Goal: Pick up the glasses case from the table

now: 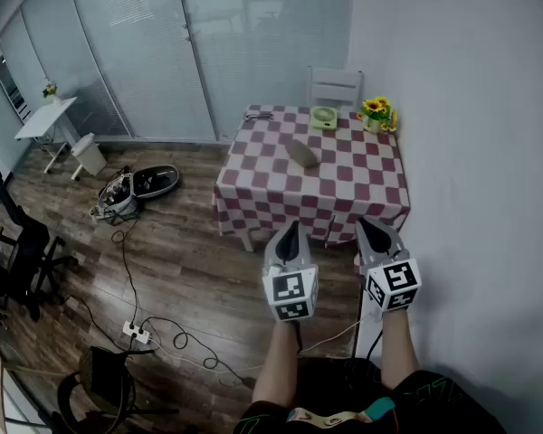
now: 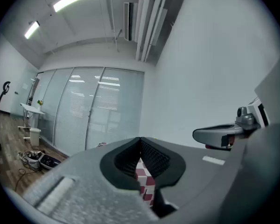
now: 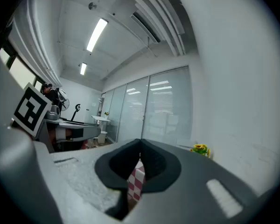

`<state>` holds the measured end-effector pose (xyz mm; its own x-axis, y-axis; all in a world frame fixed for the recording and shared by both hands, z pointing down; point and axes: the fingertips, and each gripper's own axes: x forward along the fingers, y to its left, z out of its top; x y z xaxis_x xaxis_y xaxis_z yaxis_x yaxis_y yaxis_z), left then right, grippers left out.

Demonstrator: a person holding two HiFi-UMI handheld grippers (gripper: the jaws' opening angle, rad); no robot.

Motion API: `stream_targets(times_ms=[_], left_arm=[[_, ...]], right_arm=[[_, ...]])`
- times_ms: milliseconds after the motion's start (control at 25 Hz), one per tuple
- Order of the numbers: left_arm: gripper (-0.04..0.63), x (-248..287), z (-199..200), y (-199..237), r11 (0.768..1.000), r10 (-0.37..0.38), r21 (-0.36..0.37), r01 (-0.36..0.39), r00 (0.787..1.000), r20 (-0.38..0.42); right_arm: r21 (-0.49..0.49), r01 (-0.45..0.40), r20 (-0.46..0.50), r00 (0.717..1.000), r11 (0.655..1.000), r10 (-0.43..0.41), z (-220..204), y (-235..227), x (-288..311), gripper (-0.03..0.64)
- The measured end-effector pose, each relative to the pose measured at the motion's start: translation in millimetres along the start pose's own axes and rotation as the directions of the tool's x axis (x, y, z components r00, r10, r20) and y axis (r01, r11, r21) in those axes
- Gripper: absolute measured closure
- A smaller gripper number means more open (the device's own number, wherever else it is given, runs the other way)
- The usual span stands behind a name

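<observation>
A tan glasses case (image 1: 301,153) lies near the middle of the table (image 1: 253,197) with the red-and-white checked cloth, in the head view. My left gripper (image 1: 290,227) and right gripper (image 1: 364,225) are held level side by side, short of the table's near edge and well away from the case. Both are shut with nothing between the jaws. In the left gripper view the closed jaw tips (image 2: 140,140) show only a strip of checked cloth (image 2: 143,178) behind them. The right gripper (image 3: 140,142) looks the same, tips together, cloth (image 3: 136,183) below.
On the table's far edge sit a green round object (image 1: 323,117), a pot of yellow flowers (image 1: 377,113) and a small dark item (image 1: 258,114). A white chair (image 1: 335,87) stands behind. Cables, a power strip (image 1: 136,334), an open case (image 1: 140,186) and office chairs (image 1: 18,251) lie on the wooden floor at left.
</observation>
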<state>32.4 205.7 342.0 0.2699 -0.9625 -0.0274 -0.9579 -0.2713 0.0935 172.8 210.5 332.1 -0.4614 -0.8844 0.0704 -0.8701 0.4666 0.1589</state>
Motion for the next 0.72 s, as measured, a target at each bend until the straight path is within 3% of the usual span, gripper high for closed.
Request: stream_targets(times_ms=[560, 720], left_arm=[[0.584, -10.3, -17.6, 26.6, 1.000, 0.015, 0.005, -0.015, 0.998, -0.054], [0.584, -10.6, -20.2, 39.0, 0.998, 0.034, -0.048, -0.036, 0.999, -0.041]], right_arm=[[-0.051, -0.009, -0.047, 0.999, 0.999, 0.006, -5.7, 29.7, 2.9, 0.612], [-0.038, -0.005, -0.071, 0.997, 0.999, 0.002, -13.3, 28.5, 9.7, 0.612]])
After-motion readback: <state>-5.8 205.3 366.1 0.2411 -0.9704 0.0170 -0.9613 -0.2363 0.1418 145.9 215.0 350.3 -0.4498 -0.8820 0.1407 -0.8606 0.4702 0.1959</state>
